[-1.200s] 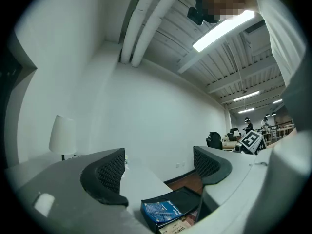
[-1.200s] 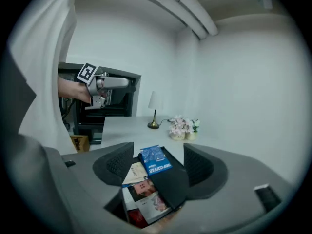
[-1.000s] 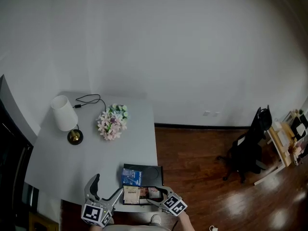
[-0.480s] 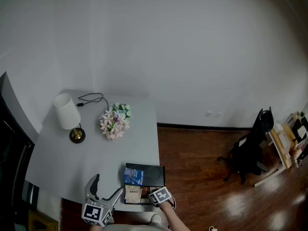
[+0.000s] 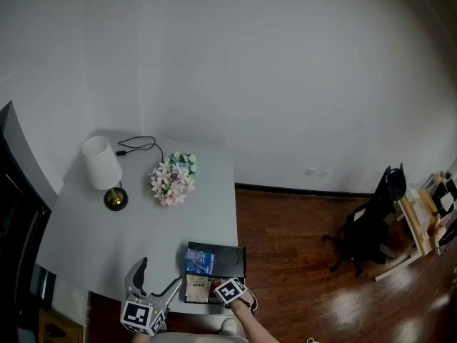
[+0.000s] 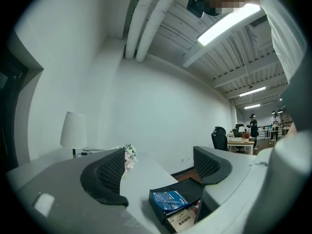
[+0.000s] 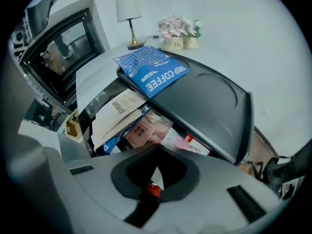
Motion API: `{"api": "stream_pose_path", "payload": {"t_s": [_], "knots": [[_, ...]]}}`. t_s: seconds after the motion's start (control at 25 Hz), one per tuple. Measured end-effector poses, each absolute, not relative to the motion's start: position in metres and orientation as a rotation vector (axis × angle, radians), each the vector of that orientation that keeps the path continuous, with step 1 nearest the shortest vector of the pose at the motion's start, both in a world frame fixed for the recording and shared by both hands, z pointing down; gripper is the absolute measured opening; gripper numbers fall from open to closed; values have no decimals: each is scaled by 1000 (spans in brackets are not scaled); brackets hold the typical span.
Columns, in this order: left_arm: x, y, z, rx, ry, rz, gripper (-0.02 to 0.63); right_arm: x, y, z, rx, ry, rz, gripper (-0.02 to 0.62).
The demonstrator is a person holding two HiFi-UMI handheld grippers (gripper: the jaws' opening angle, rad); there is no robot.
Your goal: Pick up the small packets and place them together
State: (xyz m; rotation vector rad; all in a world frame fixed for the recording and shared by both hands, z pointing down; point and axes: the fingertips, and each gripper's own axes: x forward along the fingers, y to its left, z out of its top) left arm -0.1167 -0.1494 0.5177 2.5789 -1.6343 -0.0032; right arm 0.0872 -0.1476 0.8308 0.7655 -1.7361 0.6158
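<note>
A black tray [image 5: 232, 252] sits at the table's near right corner. On it lies a blue drip-coffee packet [image 5: 196, 261], also seen in the right gripper view [image 7: 153, 69]. In front of the tray lie a white packet [image 7: 119, 111], a brown packet [image 7: 141, 130] and a pink-red packet [image 7: 187, 143]. My right gripper [image 5: 223, 291] is down at this pile, and its jaws [image 7: 155, 177] are shut with a small red packet corner [image 7: 153, 190] pinched between them. My left gripper [image 5: 158, 276] hangs open to the left of the tray with nothing between its fingers [image 6: 109, 172].
A white lamp [image 5: 100, 166] and a flower bunch [image 5: 171, 179] stand at the far side of the grey table [image 5: 107, 241]. A dark screen [image 5: 11, 213] borders the left edge. A wooden floor and a black chair [image 5: 371, 224] lie to the right.
My right gripper has moved left onto the packets at the tray's near edge and its jaws have closed. The left gripper has stayed in place.
</note>
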Motion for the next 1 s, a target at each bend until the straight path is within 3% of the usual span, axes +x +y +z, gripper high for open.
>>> {"api": "stream_pose_path", "payload": {"t_s": [0.44, 0.52, 0.76, 0.8, 0.84, 0.88, 1.0], "knots": [[-109, -153, 524, 2577, -1604, -9, 436, 104, -129, 775, 882, -1936, 810, 2], [-105, -154, 525, 2585, -1593, -6, 436, 99, -132, 783, 870, -1933, 780, 35], [-106, -152, 521, 2597, -1598, 4, 436, 78, -145, 798, 841, -1936, 679, 44], [-109, -151, 521, 2591, -1606, 6, 436, 75, -146, 801, 834, -1931, 688, 128], [-112, -150, 522, 2584, -1614, 8, 436, 73, -145, 804, 828, -1922, 706, 341], [-115, -149, 522, 2577, -1622, 10, 436, 74, -145, 806, 828, -1907, 718, 374], [-121, -148, 523, 2564, -1638, 14, 436, 76, -148, 816, 845, -1870, 704, 370]]}}
